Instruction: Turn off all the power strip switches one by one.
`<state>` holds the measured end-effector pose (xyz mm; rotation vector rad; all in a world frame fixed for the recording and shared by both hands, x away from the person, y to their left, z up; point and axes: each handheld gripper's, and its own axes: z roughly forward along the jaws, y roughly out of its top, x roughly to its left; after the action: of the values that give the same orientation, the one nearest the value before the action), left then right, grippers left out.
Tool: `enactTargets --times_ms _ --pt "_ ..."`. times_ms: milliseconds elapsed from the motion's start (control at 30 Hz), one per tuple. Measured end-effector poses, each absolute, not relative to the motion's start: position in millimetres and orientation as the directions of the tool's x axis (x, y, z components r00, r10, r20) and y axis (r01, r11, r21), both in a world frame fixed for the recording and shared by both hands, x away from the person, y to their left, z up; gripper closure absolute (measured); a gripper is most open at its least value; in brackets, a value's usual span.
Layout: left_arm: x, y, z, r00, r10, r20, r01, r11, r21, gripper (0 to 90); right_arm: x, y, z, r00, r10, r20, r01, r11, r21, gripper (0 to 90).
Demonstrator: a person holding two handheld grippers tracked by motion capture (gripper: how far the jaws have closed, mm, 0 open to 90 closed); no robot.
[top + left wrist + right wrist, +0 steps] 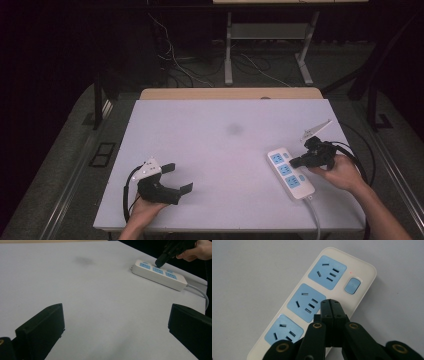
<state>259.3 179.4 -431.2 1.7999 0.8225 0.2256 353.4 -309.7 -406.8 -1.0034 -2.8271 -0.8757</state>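
Note:
A white power strip (291,173) with three blue socket faces lies at the right of the white table (215,150), its grey cable running off the near edge. My right gripper (296,162) is shut with nothing between its jaws, its tip over the strip. In the right gripper view the closed tips (330,304) sit just above the strip (299,277), by the middle socket (305,302) and near the blue switch (352,285), beside which a small red light glows. My left gripper (179,177) rests at the near left, jaws wide open and empty (115,325). The strip (160,273) lies far off in its view.
A faint grey smudge (234,129) marks the table's middle. A wooden edge (230,93) runs along the far side. Beyond it are a metal stand (229,50) and loose cables (175,60) on the floor.

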Motion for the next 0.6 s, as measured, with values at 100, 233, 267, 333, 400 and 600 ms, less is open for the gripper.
enactTargets --times_ms 100,233,267,333,400,600 --pt "259.3 179.0 -431.2 0.743 0.628 -0.233 0.422 -0.169 0.891 0.0 352.4 -308.8 -406.5 -0.798 0.577 0.174 0.576 0.644 0.504 90.0" --pt "258.8 178.7 -431.2 0.744 0.627 -0.233 0.422 -0.169 0.891 0.0 351.4 -309.0 -406.7 -0.797 0.580 0.167 0.574 0.643 0.508 90.0" --pt "258.9 178.7 -431.2 0.744 0.627 -0.233 0.422 -0.170 0.891 0.0 350.7 -308.2 -406.6 -0.798 0.581 0.159 0.570 0.645 0.508 90.0" --pt "259.1 178.4 -431.5 0.744 0.626 -0.233 0.423 -0.172 0.890 0.0 349.1 -306.2 -405.9 -0.803 0.580 0.137 0.560 0.657 0.505 90.0" --pt "259.1 177.7 -431.7 0.744 0.626 -0.233 0.423 -0.172 0.890 0.0 349.1 -306.3 -406.0 -0.803 0.580 0.138 0.560 0.655 0.506 90.0" --pt "258.7 177.4 -431.4 0.745 0.626 -0.231 0.421 -0.173 0.890 0.0 350.7 -308.6 -406.9 -0.799 0.580 0.158 0.569 0.646 0.509 90.0"
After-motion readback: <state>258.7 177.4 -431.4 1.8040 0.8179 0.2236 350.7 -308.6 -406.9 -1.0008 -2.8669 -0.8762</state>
